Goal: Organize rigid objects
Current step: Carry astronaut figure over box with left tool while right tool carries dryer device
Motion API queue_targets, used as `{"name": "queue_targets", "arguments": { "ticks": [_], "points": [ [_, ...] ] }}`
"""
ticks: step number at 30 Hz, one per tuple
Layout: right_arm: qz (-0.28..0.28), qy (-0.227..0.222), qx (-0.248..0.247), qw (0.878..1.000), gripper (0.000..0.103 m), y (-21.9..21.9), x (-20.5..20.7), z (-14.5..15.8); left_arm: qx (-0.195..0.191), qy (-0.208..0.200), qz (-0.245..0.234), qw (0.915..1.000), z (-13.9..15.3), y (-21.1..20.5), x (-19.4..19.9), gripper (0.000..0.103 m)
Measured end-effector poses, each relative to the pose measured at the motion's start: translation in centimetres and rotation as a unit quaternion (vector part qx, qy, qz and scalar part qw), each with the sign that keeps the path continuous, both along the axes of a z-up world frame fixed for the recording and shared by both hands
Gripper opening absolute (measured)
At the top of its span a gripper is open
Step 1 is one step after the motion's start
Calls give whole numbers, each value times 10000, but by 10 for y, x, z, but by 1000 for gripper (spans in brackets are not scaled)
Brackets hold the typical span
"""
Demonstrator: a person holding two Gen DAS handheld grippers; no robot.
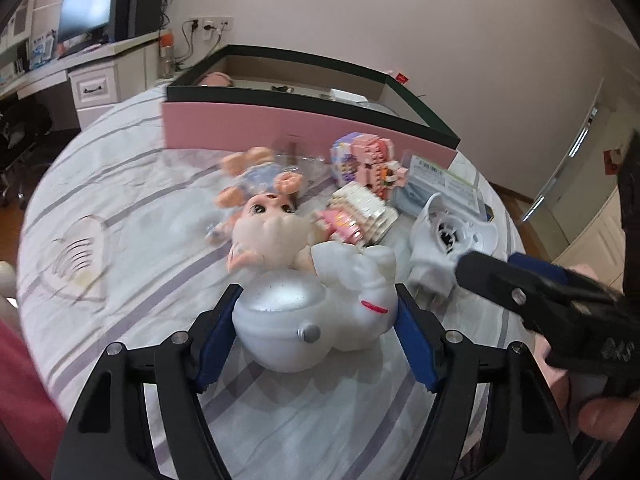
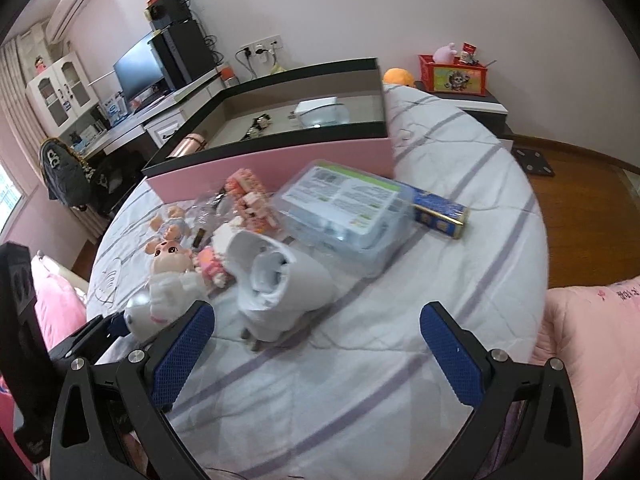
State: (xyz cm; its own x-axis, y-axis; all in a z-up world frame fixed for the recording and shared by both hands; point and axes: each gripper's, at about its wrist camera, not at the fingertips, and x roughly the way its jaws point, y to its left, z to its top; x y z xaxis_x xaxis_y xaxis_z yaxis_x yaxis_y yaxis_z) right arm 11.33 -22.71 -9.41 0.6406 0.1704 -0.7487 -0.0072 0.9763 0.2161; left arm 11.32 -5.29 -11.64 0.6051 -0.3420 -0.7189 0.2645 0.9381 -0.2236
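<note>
A white astronaut figure (image 1: pixel 312 312) with a silver helmet lies on the striped bed. My left gripper (image 1: pixel 316 320) has its blue pads on both sides of it, closed on it. It also shows in the right wrist view (image 2: pixel 160 300). My right gripper (image 2: pixel 316 340) is open and empty, just short of a white plug-in device (image 2: pixel 276 280), which also shows in the left wrist view (image 1: pixel 444 244). Behind lie a pig-faced doll (image 1: pixel 272 224), pink block models (image 1: pixel 364 176), a clear plastic case (image 2: pixel 348 208) and a blue tin (image 2: pixel 440 212).
A large pink-sided open box (image 2: pixel 280 160) stands at the back of the bed, holding a copper bottle (image 2: pixel 188 146) and a white container (image 2: pixel 320 110). A desk with a monitor (image 2: pixel 138 68) is at the left. A pink pillow (image 2: pixel 592 340) lies at the right.
</note>
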Motion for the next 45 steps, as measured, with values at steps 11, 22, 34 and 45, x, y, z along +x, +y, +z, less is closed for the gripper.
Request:
{"name": "queue_targets", "arguments": {
  "ticks": [11,22,34,45],
  "points": [
    [-350,32,-370,9987,60,24,24,-23,126,-71,114,9998,4,12,-12,74],
    [-50,-269,-98,9996,59,14,-5,-5,46,-223,171,9996,21,26,-26,74],
    [330,-730,56,9968,60,17,9,59,127,-776,287,9965,88,33,8,74],
    [306,-806,-46,9963,60,-8,115,96,223,-811,22,9965,125,0,141,74]
  ]
}}
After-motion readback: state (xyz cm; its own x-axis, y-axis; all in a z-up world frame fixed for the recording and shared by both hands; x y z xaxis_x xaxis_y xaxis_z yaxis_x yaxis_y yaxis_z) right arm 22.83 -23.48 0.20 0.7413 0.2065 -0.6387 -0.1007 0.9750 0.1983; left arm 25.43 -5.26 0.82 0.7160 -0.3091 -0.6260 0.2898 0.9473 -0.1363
